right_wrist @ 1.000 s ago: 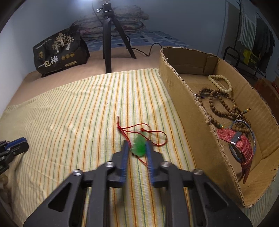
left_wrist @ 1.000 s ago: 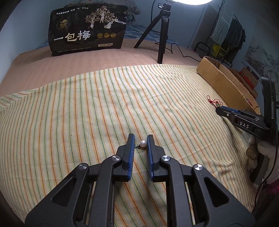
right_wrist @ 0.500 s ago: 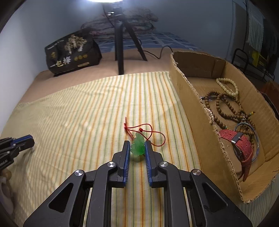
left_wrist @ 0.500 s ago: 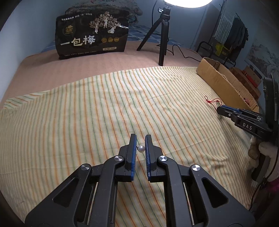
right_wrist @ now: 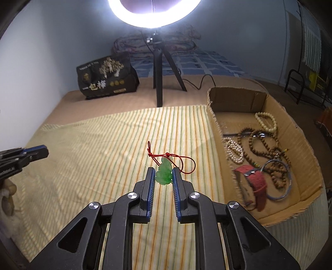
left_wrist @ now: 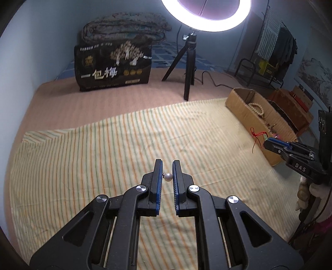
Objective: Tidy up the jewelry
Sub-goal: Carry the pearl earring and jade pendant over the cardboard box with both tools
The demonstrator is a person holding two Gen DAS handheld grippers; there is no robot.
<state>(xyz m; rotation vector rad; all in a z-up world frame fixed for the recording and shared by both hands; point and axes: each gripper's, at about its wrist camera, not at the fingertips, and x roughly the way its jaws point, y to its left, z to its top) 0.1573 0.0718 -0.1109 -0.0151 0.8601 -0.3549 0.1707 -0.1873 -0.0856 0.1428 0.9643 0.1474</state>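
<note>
Now both tools have risen off the striped cloth, and the wider sweep of bed in each wrist view bears that out: a second ago the cameras sat low over the fabric, whereas the ring light at twelve o'clock has come fully into frame. The cardboard box, lying toward two o'clock of the right gripper, already holds the bead strings, a pearl strand, a bangle and a red strap. That gripper's jaws are closed on the green pendant, whose red cord trails loose toward twelve and two o'clock; the piece has left the cloth with it. The left gripper has its jaws closed on the pearl earring, which a second ago lay on the fabric between wider jaws. Both picks therefore look complete, and the likely next step is carrying each piece over to the box, the pearl having the longer trip.
</note>
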